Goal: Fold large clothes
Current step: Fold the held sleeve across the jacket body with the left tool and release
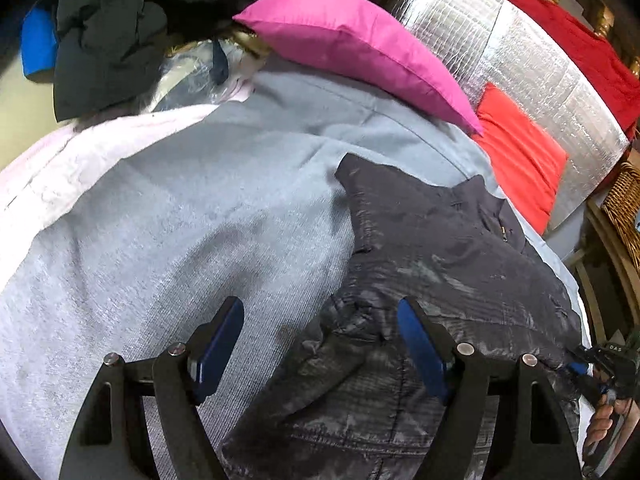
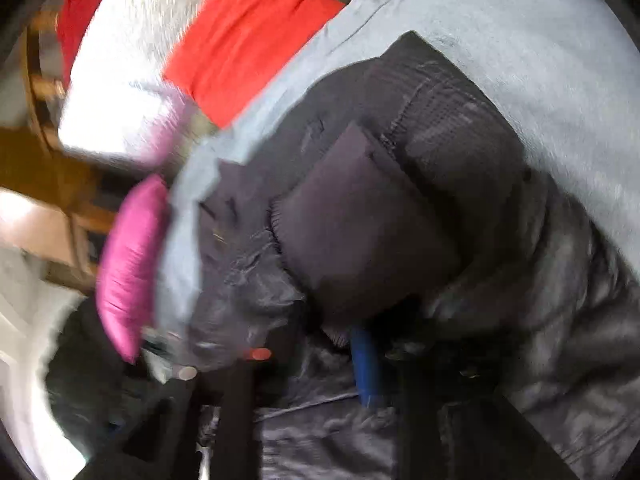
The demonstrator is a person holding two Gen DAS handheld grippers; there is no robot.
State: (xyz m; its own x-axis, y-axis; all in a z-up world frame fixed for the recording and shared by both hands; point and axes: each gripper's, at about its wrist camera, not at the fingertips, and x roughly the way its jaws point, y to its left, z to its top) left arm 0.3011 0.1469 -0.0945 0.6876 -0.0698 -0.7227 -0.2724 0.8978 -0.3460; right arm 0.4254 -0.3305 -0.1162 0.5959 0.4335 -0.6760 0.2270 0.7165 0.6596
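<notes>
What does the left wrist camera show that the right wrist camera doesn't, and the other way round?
Left wrist only: the left gripper, jaws open above the jacket's lower edge, nothing between them; a dark bundle of clothes at the top left; a wicker basket at the right edge; the right gripper in a hand at the jacket's far side.

Right wrist only: a ribbed cuff on a sleeve folded across the jacket, seen close and blurred.

Both: the dark jacket, grey blanket, pink cushion, red cushion and silver foil panel.
</notes>
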